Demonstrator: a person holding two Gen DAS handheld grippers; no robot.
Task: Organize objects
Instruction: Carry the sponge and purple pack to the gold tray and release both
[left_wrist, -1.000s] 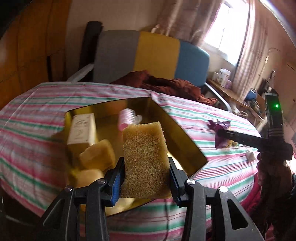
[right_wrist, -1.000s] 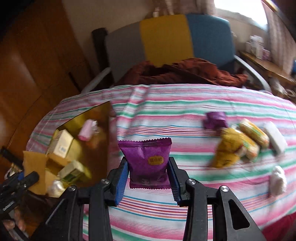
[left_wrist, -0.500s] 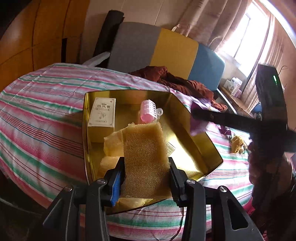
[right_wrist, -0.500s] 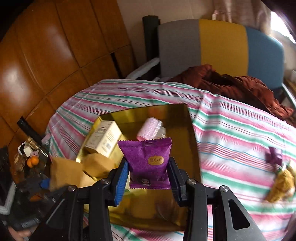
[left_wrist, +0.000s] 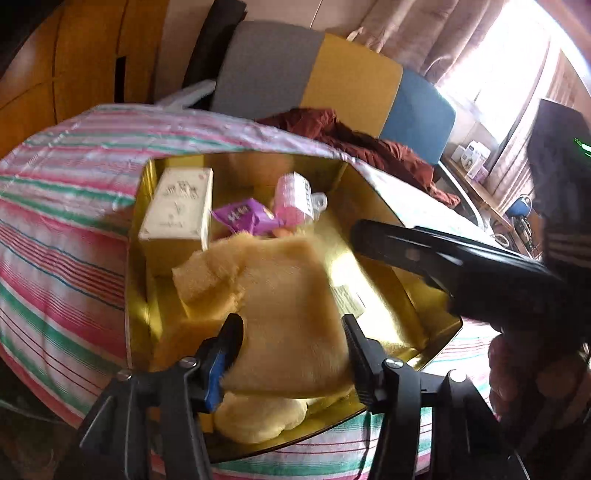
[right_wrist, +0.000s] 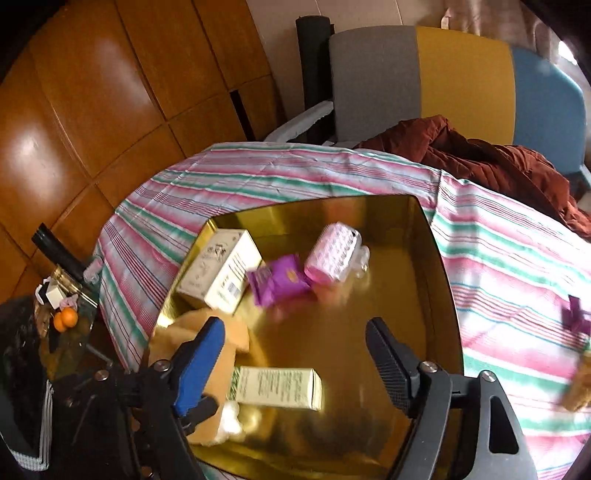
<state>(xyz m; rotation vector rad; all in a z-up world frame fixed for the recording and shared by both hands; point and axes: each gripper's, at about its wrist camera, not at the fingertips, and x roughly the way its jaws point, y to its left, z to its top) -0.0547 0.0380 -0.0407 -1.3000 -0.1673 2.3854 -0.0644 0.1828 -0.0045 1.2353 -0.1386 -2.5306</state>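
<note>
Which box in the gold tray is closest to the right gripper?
The green-printed box, lying just ahead of the right gripper. The cream box sits farther back.

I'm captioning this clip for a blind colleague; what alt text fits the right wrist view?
The right gripper hangs over a gold tray on a striped tablecloth, its jaws opening with nothing between them. In the tray lie a purple snack packet, a pink hair roller, a cream box and a green-printed box.

Glossy gold metal tray; porous yellow sponge (blurred); crinkly purple foil packet; striped cloth tablecloth.
</note>
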